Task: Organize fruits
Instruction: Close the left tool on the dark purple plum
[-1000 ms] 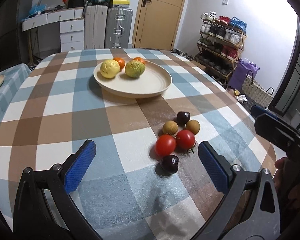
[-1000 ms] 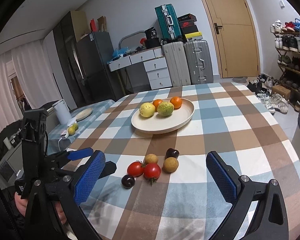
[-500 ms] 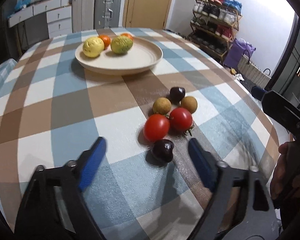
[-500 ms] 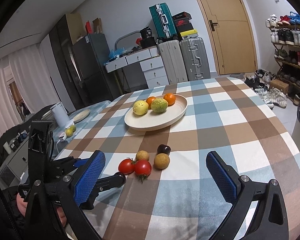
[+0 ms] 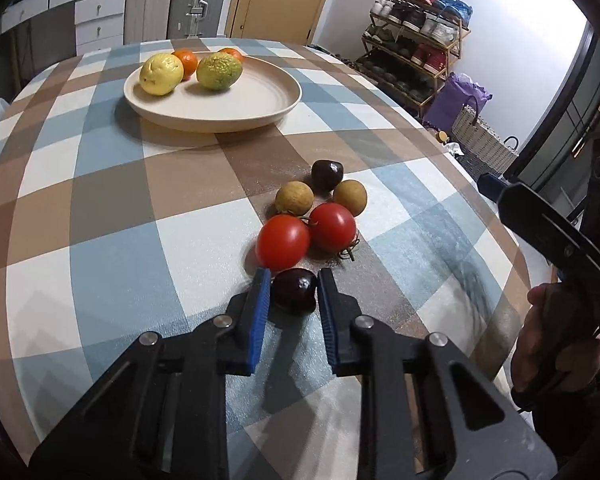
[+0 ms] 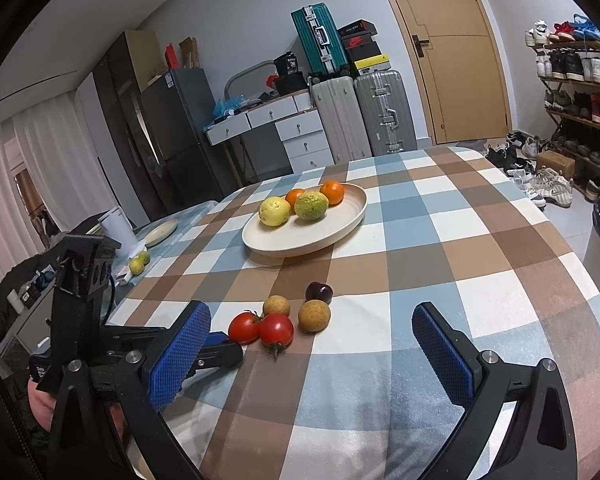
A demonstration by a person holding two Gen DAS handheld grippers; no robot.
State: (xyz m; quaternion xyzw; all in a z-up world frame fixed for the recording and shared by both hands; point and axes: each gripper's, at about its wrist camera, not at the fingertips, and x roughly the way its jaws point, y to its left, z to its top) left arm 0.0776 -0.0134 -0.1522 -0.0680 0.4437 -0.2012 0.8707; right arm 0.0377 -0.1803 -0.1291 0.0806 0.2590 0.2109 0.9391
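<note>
- Left tool (image 5: pixel 294 289) is bracketing the near dark cherry (image 5: pixel 295 290) on the tabletop (image 5: pixel 100 208); the blue pads (image 5: pixel 260 312) are sitting just beside or touching its flanks. Cannot tell whether they are actually pressing it yet.
- Right tool (image 6: pixel 312 356) is hovering wide open over the near tabletop edge, holding nothing.
- Risk 1: the left pad tip is lying right against the near tomato (image 5: pixel 283 241). If the closing is off-centre, the pad is likely nudging that tomato and rolling it into its neighbour (image 5: pixel 333 226).
- Risk 2: the cherry looks round and glossy; a squeeze ahead of its middle could be squirting it forward into the cluster, and too hard a squeeze could be bruising it.
- Risk 3: the two brown longan-like fruits (image 5: pixel 294 198) and the far dark cherry (image 5: pixel 327 175) are packed against the tomatoes, so one bump may be scattering the group.
- Container: the beige plate (image 5: pixel 260 108) is standing well apart, farther up the tabletop. It is holding a yellow fruit (image 5: pixel 161 74), a green fruit (image 5: pixel 219 71) and two oranges (image 5: pixel 185 63) at its far side; the near half is bare.
- Judgement: the pick is under way; transfer to the plate not yet begun.
</note>
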